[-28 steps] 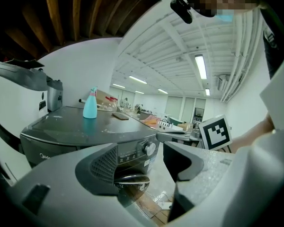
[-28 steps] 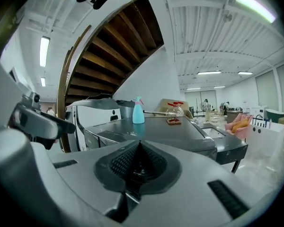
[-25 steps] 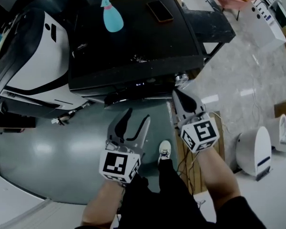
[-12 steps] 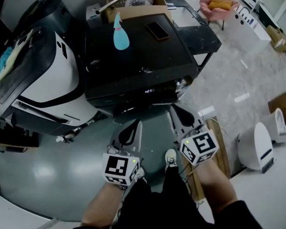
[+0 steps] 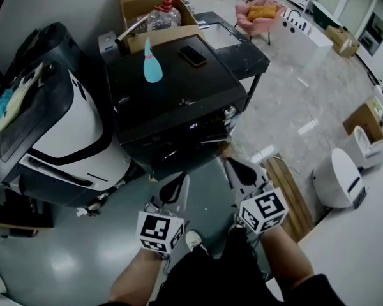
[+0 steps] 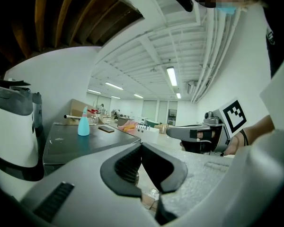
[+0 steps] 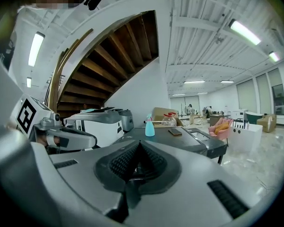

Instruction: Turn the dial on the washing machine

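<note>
The black washing machine [image 5: 179, 91] stands ahead of me in the head view, with a small silvery dial [image 5: 229, 113] at its front right corner. My left gripper [image 5: 179, 185] hovers over the floor below the machine's front, shut and empty. To its right, my right gripper [image 5: 232, 165] is also shut and empty, a short way below the dial and not touching it. The left gripper view shows its shut jaws [image 6: 142, 148] and the machine's top [image 6: 85, 143]. The right gripper view shows shut jaws [image 7: 138, 148] facing the machine [image 7: 180, 138].
A teal spray bottle [image 5: 152, 65] and a phone [image 5: 192, 55] lie on the machine's top. A white appliance [image 5: 64, 132] stands to the left, a cardboard box [image 5: 140, 2] behind. A wooden pallet [image 5: 287, 193] and a white unit [image 5: 338, 178] sit at right.
The left gripper's jaws have gone from open to shut. Both grippers now sit farther from the machine's front, and the view takes in more of the room.
</note>
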Demonstrator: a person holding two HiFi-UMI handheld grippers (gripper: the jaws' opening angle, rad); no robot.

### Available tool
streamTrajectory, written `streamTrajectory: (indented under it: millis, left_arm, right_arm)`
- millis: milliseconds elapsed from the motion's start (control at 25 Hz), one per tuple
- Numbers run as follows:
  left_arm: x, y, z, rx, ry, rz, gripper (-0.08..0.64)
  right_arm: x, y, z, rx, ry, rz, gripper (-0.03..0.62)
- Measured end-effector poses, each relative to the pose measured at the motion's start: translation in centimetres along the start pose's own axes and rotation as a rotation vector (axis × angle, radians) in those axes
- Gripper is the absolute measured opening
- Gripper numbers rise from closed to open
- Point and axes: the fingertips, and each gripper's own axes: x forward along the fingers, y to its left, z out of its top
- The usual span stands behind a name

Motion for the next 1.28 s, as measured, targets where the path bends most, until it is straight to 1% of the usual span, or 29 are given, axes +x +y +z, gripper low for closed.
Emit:
streamTrajectory:
  millis: [120, 240, 440, 760, 920, 1160, 1280]
  left_arm:
    - [-1.6, -1.1, -0.1, 0.005, 0.005, -0.033, 0.005]
    - [-2.9, -2.0, -0.3, 0.001, 0.009, -0.051, 0.005]
    - [-4.5, -3.8, -0.9, 0.002, 0.006, -0.061, 0.005]
    - [-5.9, -8.4, -1.8, 0.013, 0.016, -0.036, 0.005]
    - [-7.0, -12.0, -2.4, 0.017, 0.027, -0.016, 0.005]
    - [-9.2, -17.5, -3.2, 0.037, 0.031, 0.009, 0.005]
    - [-10.4, -20.0, -3.3, 0.038, 0.03, 0.016, 0.005]
  right_arm:
    - [-2.0, 1.3, -0.2, 0.008, 0.005, -0.028, -0.003]
    - [-3.5, 2.1, -0.3, 0.018, 0.011, -0.046, -0.003]
    - [-6.0, 3.2, -0.3, 0.029, 0.008, -0.048, -0.003]
    - [-10.9, 3.7, -1.3, 0.023, 0.007, -0.015, -0.003]
    - [-14.4, 3.8, -2.2, 0.036, 0.006, 0.009, -0.003]
    - [-19.8, 4.7, -2.7, 0.032, 0.005, 0.045, -0.003]
    - [-22.3, 5.1, -2.7, 0.025, -0.017, 0.06, -0.003]
